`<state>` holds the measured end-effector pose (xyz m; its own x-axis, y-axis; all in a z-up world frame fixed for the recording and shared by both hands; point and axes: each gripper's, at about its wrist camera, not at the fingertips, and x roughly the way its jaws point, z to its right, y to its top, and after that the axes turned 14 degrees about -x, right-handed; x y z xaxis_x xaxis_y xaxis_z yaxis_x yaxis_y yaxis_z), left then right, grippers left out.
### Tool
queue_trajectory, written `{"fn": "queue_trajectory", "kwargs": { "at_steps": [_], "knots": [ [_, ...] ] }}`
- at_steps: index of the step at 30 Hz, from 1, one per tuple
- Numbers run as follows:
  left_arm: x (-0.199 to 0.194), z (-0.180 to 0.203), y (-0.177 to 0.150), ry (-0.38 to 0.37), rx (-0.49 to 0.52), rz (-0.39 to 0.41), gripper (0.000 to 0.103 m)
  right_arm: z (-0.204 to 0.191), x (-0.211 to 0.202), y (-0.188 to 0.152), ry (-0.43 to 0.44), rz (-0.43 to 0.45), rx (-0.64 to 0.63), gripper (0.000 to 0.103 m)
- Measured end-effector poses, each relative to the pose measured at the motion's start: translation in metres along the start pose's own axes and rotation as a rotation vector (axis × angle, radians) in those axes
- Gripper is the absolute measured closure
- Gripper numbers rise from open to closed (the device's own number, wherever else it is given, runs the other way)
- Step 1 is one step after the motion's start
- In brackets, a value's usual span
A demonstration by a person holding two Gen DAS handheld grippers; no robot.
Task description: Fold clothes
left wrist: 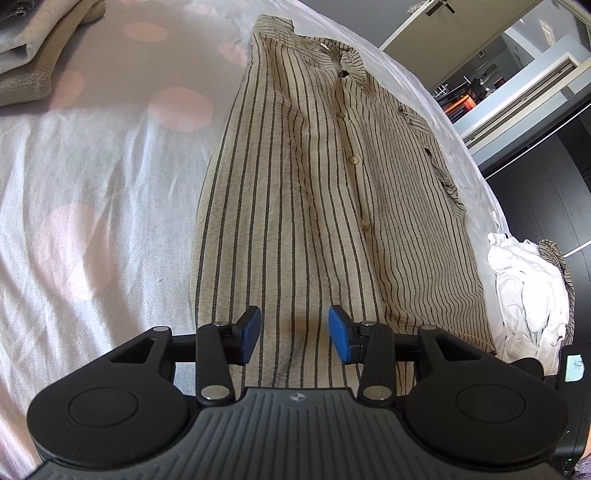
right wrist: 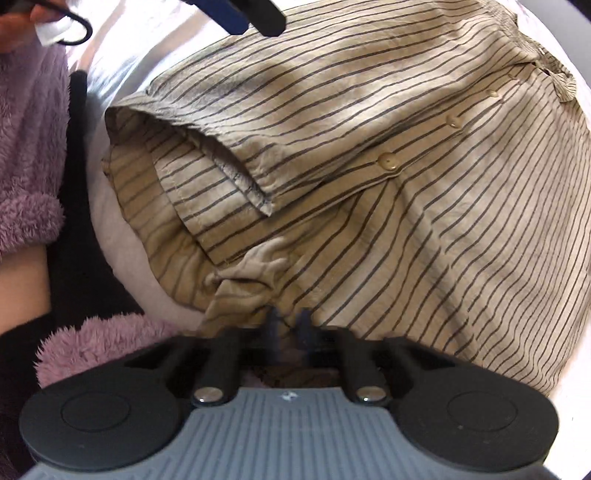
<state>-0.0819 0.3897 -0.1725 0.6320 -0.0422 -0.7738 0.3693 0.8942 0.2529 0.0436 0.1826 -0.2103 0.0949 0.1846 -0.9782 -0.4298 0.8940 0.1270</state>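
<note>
A beige shirt with dark stripes (left wrist: 314,184) lies buttoned and flat on the bed, collar at the far end. My left gripper (left wrist: 294,332) hovers open over its near hem, blue pads apart and nothing between them. In the right wrist view the same shirt (right wrist: 406,221) fills the frame, with a sleeve cuff (right wrist: 207,155) folded across its front. My right gripper (right wrist: 289,323) points almost straight down at the shirt's near edge. Its blurred fingers are drawn together, and the cloth bunches into wrinkles (right wrist: 255,269) just ahead of them. One left-gripper finger (right wrist: 266,18) shows at the top.
A stack of folded clothes (left wrist: 29,55) sits at the bed's far left. A crumpled white garment (left wrist: 528,288) lies by the right edge of the white, pink-dotted sheet (left wrist: 92,184). Dark floor lies beyond that edge. A person's purple fleecy sleeve (right wrist: 29,166) is at the left.
</note>
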Motion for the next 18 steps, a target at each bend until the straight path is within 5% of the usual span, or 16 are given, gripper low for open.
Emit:
{"fn": "queue_trajectory", "kwargs": {
  "at_steps": [8, 13, 18],
  "knots": [
    [0.001, 0.004, 0.000, -0.006, 0.005, 0.005, 0.066, 0.011, -0.032, -0.002, 0.131, 0.142, 0.149, 0.100],
    [0.000, 0.003, 0.000, -0.002, -0.001, 0.005, 0.066, 0.004, -0.015, 0.001, 0.131, 0.103, 0.169, 0.099],
    [-0.001, 0.005, -0.001, 0.006, 0.007, 0.012, 0.066, 0.025, -0.049, -0.019, 0.087, 0.189, 0.259, 0.096]
  ]
}}
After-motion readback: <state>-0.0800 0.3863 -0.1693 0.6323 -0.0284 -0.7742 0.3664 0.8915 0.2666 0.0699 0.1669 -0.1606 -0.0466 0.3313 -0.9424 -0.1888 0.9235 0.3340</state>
